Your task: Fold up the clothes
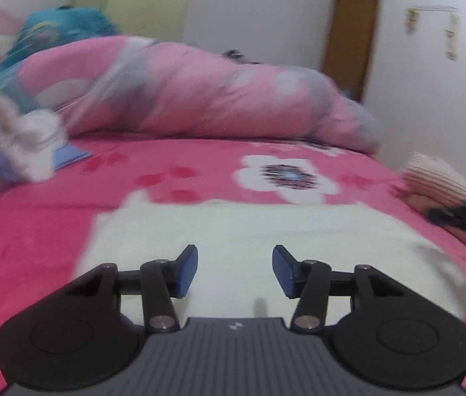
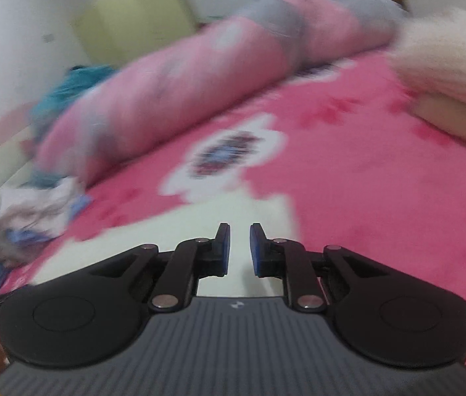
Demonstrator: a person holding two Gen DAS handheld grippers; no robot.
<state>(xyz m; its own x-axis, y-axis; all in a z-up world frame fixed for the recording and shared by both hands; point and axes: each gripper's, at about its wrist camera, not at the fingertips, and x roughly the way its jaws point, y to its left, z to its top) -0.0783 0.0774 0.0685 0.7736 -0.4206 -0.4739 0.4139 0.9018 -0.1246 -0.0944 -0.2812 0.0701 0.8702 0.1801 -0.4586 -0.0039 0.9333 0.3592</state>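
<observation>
A cream garment point(image 1: 233, 224) lies spread flat on the pink flowered bed sheet point(image 1: 35, 237). My left gripper point(image 1: 234, 257) hovers over the garment's near part, jaws open, with nothing between the blue pads. In the right wrist view the same cream garment point(image 2: 262, 211) lies under my right gripper point(image 2: 239, 231). Its jaws stand a narrow gap apart and nothing is pinched between them. A dark blurred part at the right edge of the left wrist view looks like the other gripper point(image 1: 464, 217).
A rolled pink and grey quilt point(image 1: 200, 89) lies across the far side of the bed. A heap of loose clothes point(image 1: 12, 142) sits at the left, a teal cloth point(image 1: 58, 29) behind it. A cream ribbed knit point(image 2: 447, 62) rests at the right. Beyond stands a brown door point(image 1: 351, 39).
</observation>
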